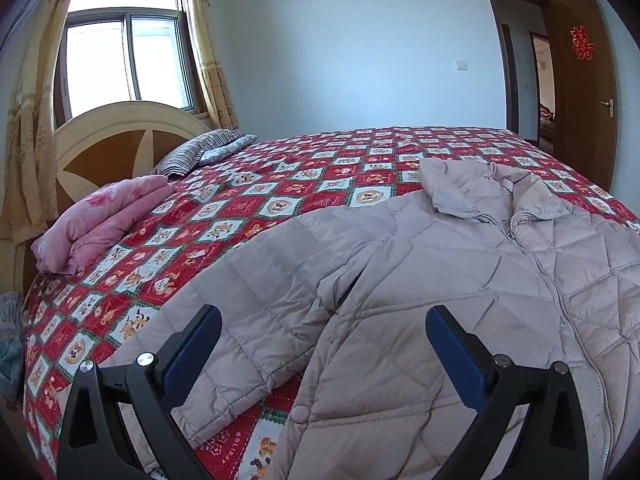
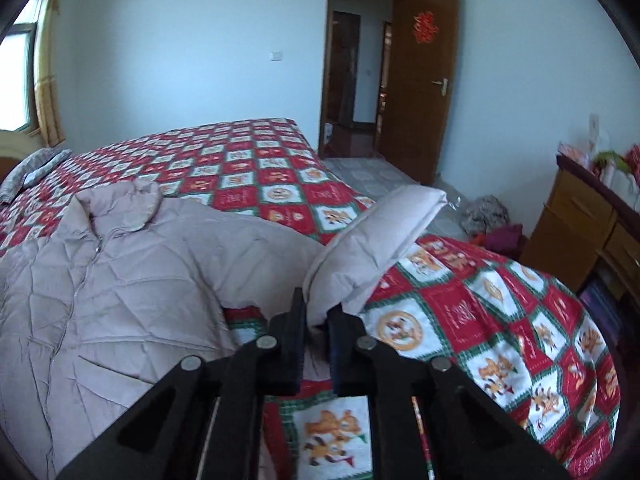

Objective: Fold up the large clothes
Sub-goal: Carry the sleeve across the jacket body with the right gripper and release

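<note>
I'm looking across a bed [image 1: 280, 184] covered by a red, white and green checked quilt [image 2: 480, 320] with cartoon squares. Spread on it, front side up and zipped, lies the pale quilted jacket [image 1: 440, 288], collar [image 1: 492, 192] toward the far side of the bed. Its one sleeve [image 1: 256, 312] lies flat alongside the body, reaching down toward the near edge in my left view. The other sleeve [image 2: 372, 240] is raised off the quilt in my right view, folded over on itself and standing up at a slant. My right claw [image 2: 316, 316] is closed on that sleeve's lower end, both black fingers pinching the fabric. My left claw [image 1: 324, 320] hangs spread wide over the jacket, blue pads [image 1: 456, 356] facing each other, gripping nothing; the flat sleeve and the jacket's side show between its fingers. At the bed's head I see a folded pink blanket [image 1: 100, 224], a striped pillow [image 1: 200, 148] just past it, and the headboard [image 1: 116, 136]. A brown door [image 2: 424, 80] stands open beyond the bed's foot.
</note>
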The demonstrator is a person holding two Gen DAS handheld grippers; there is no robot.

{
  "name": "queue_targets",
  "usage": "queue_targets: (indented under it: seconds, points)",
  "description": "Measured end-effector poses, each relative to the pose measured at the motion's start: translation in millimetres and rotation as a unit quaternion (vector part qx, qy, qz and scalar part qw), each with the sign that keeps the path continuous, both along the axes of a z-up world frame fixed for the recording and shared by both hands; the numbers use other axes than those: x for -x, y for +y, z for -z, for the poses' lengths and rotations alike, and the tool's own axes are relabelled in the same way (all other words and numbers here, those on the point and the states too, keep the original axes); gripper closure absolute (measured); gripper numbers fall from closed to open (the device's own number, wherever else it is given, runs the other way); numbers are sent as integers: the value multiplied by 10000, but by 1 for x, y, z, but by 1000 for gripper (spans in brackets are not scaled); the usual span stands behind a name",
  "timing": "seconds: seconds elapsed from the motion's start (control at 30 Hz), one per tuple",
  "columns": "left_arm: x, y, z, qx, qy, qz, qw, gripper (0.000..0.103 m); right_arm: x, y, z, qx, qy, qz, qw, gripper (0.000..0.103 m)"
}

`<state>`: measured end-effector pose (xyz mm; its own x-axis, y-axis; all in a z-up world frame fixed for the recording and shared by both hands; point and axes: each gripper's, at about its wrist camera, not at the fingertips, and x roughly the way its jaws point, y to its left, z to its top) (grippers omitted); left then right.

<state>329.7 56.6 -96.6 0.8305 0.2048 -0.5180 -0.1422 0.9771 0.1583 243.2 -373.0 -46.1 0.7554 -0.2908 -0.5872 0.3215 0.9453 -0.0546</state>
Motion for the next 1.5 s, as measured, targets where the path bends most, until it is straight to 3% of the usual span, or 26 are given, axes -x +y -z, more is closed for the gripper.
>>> queue_targets:
  seconds: [0.23,0.6,0.97,1.2,1.23,1.27,1.33,1.5]
  points:
    - [-18,5,-6,84,81,-27,9999,1,-39,83,9,476,108,-1005,9937,93]
    - [-18,15,-7,260,102,-25,9996,1,-63,181,1,1007,-152,-1987,9748,94]
    - [-19,48,-12,270,38,-357,9990,1,-78,268,32,759,-39,-2841,9558,94]
    - [-21,49,-12,263,81,-366,9990,1,-83,290,56,176,187,-3336,9423,93]
    - [-21,47,-12,259,89,-342,9990,1,-83,290,59,14,260,-3477,9372,85]
    - [-21,45,-13,249,96,-320,9991,1,-82,290,62,-106,373,-3581,9329,57]
    - [-21,41,-15,252,89,-277,9993,1,-75,285,64,-301,426,-3677,9285,24]
    - [-22,17,-22,338,70,38,9994,1,-47,259,59,-312,372,-3550,9336,24]
